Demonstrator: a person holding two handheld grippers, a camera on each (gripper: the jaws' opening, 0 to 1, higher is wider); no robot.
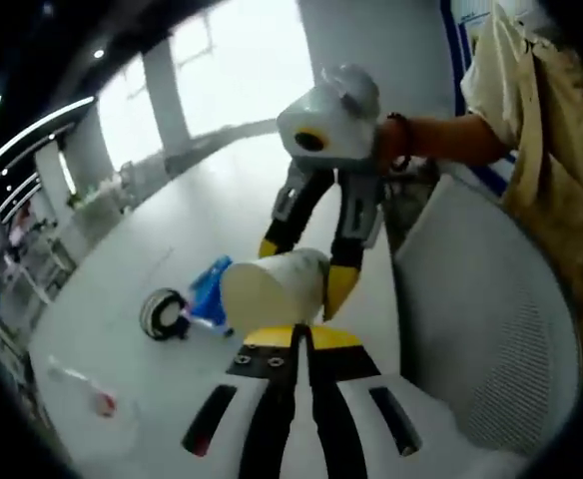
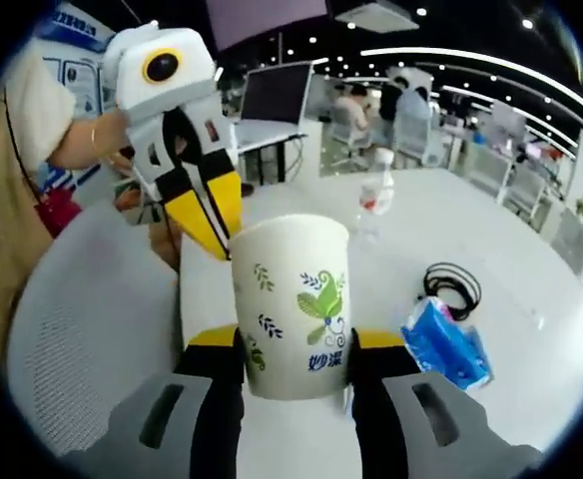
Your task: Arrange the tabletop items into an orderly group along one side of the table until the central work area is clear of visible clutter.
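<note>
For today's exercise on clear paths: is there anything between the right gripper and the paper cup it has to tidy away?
Nothing visible. The paper cup already sits between the jaws of the right gripper, which are closed on its sides. The left gripper hangs shut beside the cup's rim, not in between.

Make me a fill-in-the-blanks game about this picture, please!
1. The right gripper is holding a paper ____.
2. The leaves printed on the cup are ____.
3. The tissue pack on the table is coloured ____.
4. The left gripper's jaws are ____.

Missing words: cup; green; blue; shut
</note>
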